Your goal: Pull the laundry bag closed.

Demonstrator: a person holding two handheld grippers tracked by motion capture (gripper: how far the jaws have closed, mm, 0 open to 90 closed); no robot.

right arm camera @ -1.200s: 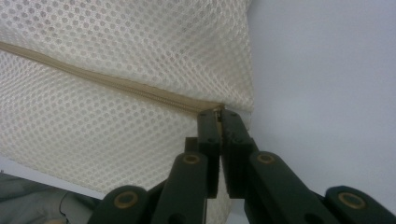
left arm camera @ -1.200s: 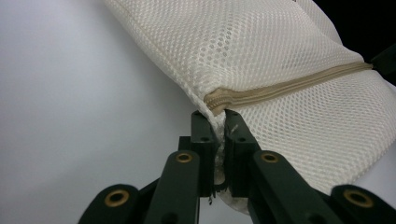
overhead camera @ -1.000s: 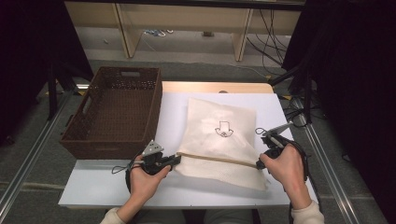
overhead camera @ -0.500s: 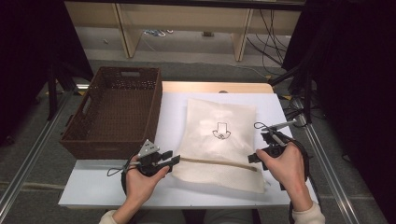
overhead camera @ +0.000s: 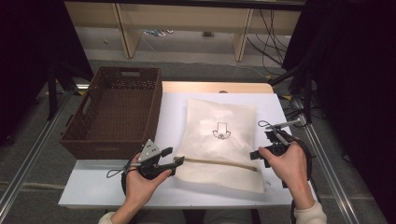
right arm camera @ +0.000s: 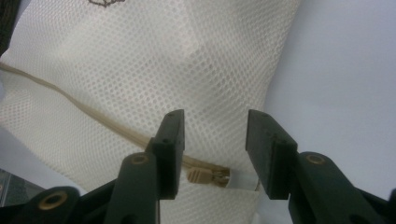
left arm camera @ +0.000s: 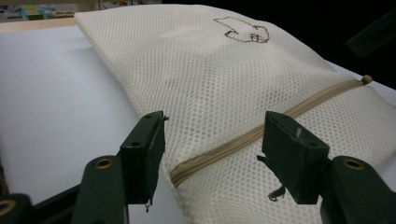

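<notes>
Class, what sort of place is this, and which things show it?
Probably a lab or recording workstation: a white table on metal rails, loose cables behind, and hand-held tongs by a mesh laundry bag.

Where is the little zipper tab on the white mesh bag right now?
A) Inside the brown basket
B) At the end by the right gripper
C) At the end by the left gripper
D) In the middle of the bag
B: the zipper tab sits between the open jaws of the right gripper, at that end of the mesh bag.

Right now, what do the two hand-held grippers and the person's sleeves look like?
Both grippers are black: the left gripper carries a grey three-cornered plate and trails a thin black cable; the right gripper has looping cable too. Close up, the jaws look dark green with brass-coloured rivets. The sleeves are cream.
</notes>
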